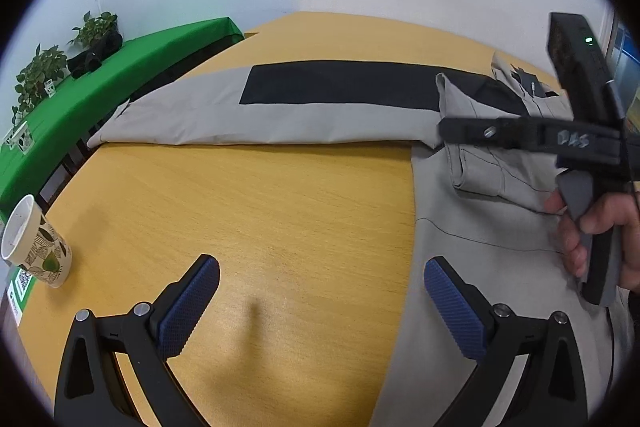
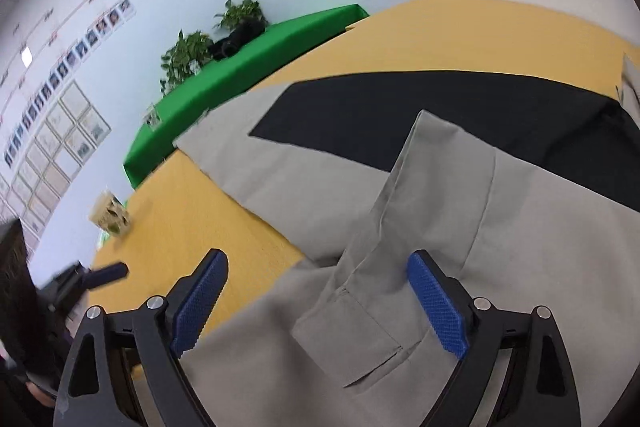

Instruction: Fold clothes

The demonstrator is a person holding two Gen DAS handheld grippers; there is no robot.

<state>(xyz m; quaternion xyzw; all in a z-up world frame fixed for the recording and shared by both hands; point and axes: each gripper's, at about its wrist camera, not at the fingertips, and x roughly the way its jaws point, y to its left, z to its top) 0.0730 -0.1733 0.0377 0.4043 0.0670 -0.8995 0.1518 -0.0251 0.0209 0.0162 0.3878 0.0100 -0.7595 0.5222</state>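
Trousers (image 2: 360, 211) lie on the table (image 1: 248, 211); both grippers' fingers gape empty; only the left view shows the cup (image 1: 36, 247).

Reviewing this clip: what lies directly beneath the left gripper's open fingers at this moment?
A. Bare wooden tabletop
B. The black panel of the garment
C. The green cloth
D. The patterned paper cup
A. In the left wrist view the left gripper is open above the bare wooden table, with the grey garment off to one side and the paper cup at the other.
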